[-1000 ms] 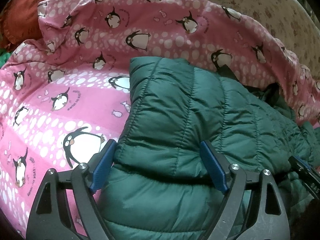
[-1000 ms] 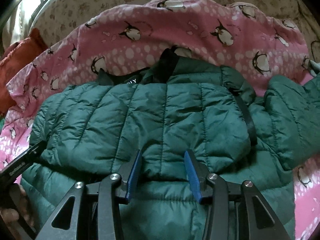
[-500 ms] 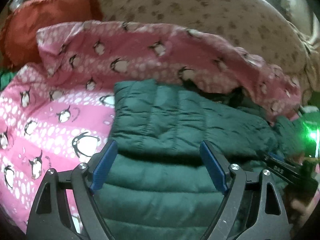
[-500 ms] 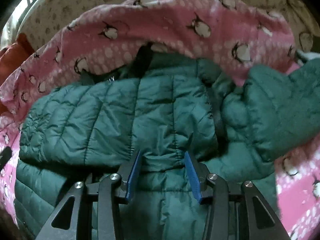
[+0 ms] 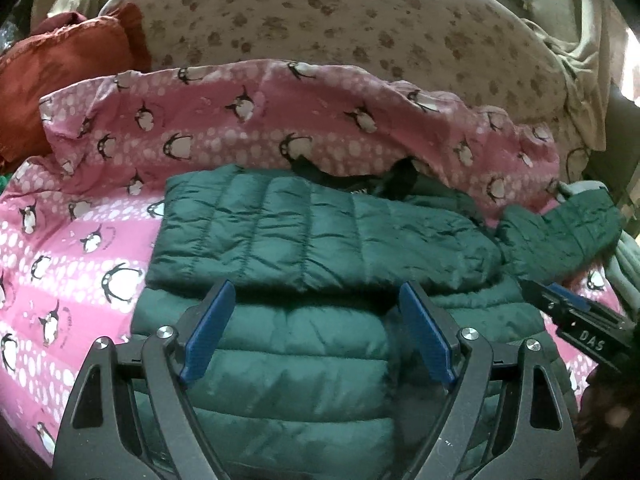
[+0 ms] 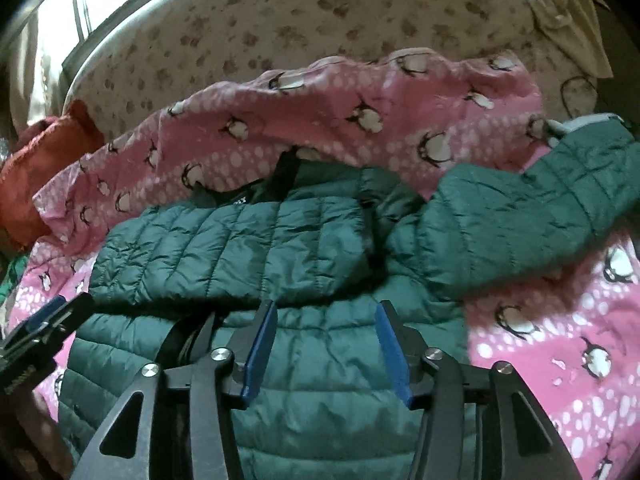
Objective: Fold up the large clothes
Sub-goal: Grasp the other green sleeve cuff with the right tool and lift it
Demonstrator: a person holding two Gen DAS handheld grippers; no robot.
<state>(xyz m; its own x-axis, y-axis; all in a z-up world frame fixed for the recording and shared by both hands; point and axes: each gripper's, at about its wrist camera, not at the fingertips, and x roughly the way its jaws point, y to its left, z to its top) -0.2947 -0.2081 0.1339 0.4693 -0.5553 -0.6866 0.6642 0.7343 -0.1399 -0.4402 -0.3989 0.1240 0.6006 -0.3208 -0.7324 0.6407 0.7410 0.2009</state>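
A dark green quilted puffer jacket [image 5: 320,240] is lying across a pink fleece blanket printed with black-and-white penguins and pale dots [image 5: 80,272], which is covering the bed surface and bunching up in a rumpled ridge just behind the jacket's collar. Bare blanket is showing to the jacket's left in the left wrist view and to its right in the right wrist view, leaving room on both sides. Beyond the ridge, a beige sheet with brown paw-like blotches [image 5: 304,16] is rising as a backdrop, and a rust-orange crumpled cushion [image 5: 60,76] is sitting at the far left corner. The jacket's upper part is lying doubled over its lower part, its folded edge running crosswise just ahead of both tools; the stitched channels are puffing into soft ribs with a slight sheen. One sleeve [image 6: 520,216] is stretching out to the right, its cuff reaching the blanket's edge. The left gripper [image 5: 316,336] is hovering over the lower panel with its blue-padded fingers spread wide, holding nothing. The right gripper [image 6: 326,348] is likewise hanging spread apart above the jacket, gripping no fabric.
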